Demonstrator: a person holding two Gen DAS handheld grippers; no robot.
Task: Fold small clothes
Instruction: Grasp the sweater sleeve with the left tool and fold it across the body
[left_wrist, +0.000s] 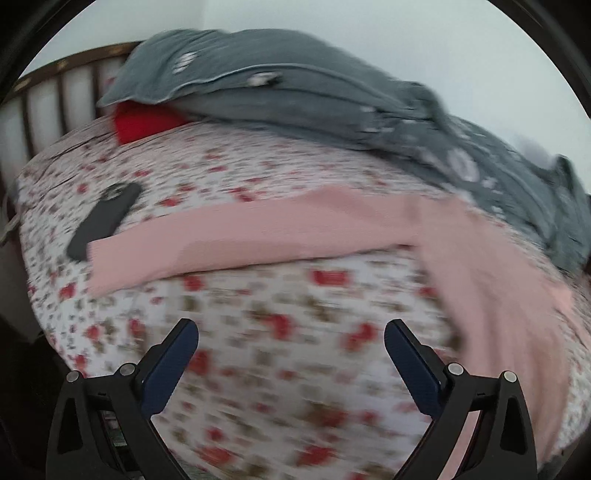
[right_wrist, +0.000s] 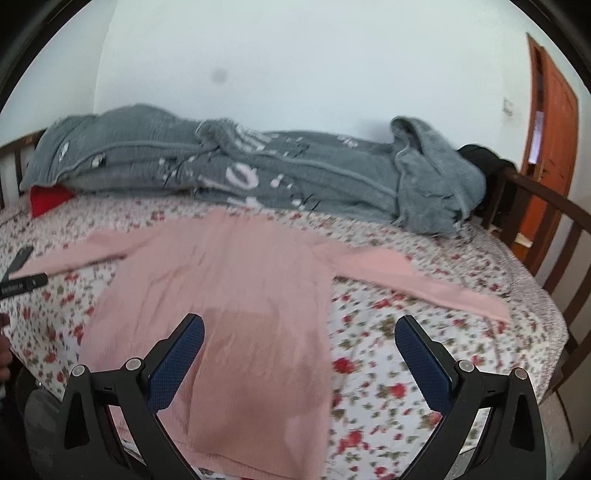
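The right gripper has its jaws spread wide and empty, hovering just above the lower body of the pink sweater. The left gripper is likewise released, jaws wide apart with nothing between them, over bare floral bedsheet just short of the sweater's left sleeve.

The sweater lies flat and face-down or face-up, I cannot tell which, spread across the middle of the bed with its hem nearest the right gripper and both sleeves stretched out to the sides. It looks like a thin ribbed knit: light, limp and stretchy, likely to sag and drag in whatever part is not lifted, and prone to sliding on the sheet. My judgement is that each sleeve is best pinched near the cuff or at the shoulder seam so it can be laid across the body, and the hem corners taken for the final fold; a shallow pinch should do, since the cloth is thin.

Counted: one pink sweater with two sleeves, the right sleeve running toward the bed's far rail. One grey blanket with white lettering is heaped along the wall side, one red cloth pokes out beneath it, and one dark phone lies on the sheet touching the left cuff. One orange door stands at the far right.
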